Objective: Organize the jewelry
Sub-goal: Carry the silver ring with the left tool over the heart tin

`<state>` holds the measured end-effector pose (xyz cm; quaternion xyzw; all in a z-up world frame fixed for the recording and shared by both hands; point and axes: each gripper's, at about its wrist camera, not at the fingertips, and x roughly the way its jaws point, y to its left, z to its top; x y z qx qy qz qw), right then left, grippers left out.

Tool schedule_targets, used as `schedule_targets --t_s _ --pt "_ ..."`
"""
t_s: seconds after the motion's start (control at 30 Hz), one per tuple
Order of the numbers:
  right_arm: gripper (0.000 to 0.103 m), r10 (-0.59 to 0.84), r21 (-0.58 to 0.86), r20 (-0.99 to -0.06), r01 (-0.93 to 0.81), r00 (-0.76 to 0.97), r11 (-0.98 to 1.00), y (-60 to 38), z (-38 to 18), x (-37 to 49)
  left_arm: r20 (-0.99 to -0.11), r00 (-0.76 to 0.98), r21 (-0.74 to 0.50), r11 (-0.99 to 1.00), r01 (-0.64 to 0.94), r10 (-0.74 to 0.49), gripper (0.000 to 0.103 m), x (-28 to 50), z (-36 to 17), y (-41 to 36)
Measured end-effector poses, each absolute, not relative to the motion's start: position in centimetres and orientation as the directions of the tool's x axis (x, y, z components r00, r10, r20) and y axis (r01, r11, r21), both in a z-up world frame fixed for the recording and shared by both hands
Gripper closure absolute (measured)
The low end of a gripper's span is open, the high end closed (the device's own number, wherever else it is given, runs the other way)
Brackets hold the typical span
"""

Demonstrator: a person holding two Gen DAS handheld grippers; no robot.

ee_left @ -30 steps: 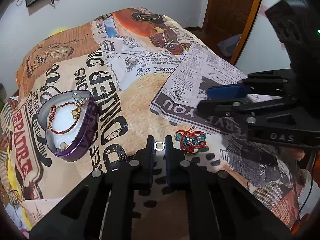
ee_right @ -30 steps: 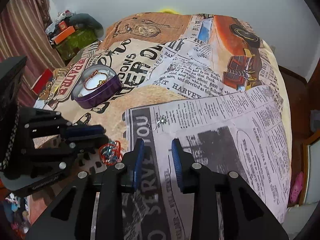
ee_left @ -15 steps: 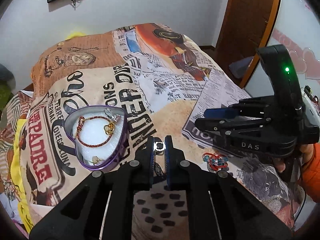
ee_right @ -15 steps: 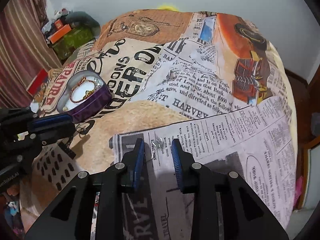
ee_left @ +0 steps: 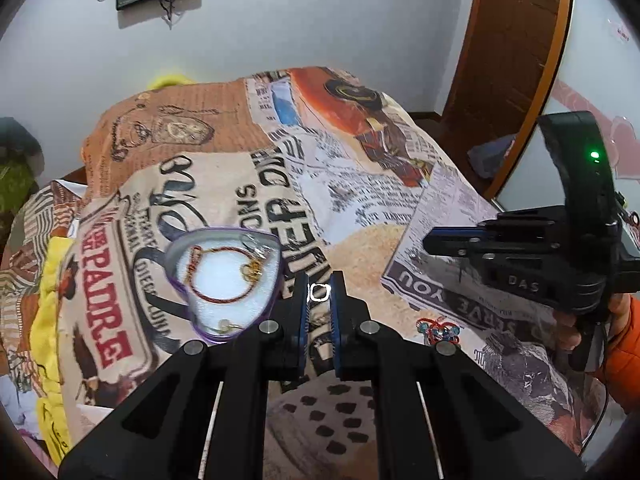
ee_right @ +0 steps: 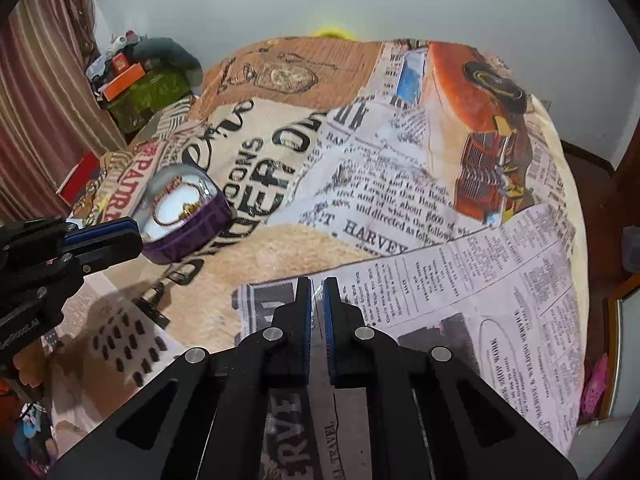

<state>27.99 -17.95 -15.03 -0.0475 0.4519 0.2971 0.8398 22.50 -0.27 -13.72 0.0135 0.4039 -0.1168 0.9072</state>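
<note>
The left hand-held gripper (ee_left: 319, 293) pinches a small silver ring (ee_left: 319, 292); the heart-shaped purple tin (ee_left: 224, 280) lies just ahead-left on the bed (ee_left: 360, 200). The right hand-held gripper (ee_right: 317, 294) is nearly closed, perhaps on an earring

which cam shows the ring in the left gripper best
The left wrist view: the small silver ring sits pinched between the left gripper pads, centred and unobstructed. In the right wrist view the left gripper appears side-on and the ring cannot be made out.

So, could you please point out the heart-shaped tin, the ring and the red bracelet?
Heart-shaped tin (ee_left: 182, 304): left wrist view, purple side wall.
Ring (ee_left: 319, 292): left wrist view, its band.
Red bracelet (ee_left: 218, 299): left wrist view, lower cord.
</note>
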Motion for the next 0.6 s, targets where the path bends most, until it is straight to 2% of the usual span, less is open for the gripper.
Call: schedule_targets --t_s 0.27,0.4,0.47,0.53,0.6 --pt "0.098 0.455 0.142 -0.740 -0.546 0.495 0.826 -18.1 -11.4 26.9 -0.692 0.700 -0.078 0.982 0.174 -0.179 0.095 21.4 -11.1 2.0" --pt "0.097 0.432 0.135 -0.755 -0.528 0.493 0.838 -17.9 -12.3 27.1 -0.687 0.706 -0.080 0.984 0.161 -0.171 0.095 20.7 -11.0 2.8" --pt "0.088 0.404 0.131 -0.787 -0.514 0.466 0.848 -17.7 -13.2 27.4 -0.689 0.705 -0.077 0.984 0.161 -0.169 0.095 20.6 -11.1 2.9" --pt "0.074 0.386 0.140 -0.814 -0.499 0.434 0.855 -17.5 -14.5 28.0 -0.691 0.703 -0.073 0.984 0.160 -0.166 0.095 20.5 -11.4 3.1" --pt "0.073 0.384 0.150 -0.827 -0.497 0.411 0.855 -17.3 -15.3 28.1 -0.693 0.702 -0.071 0.985 0.159 -0.163 0.095 20.4 -11.6 3.3"
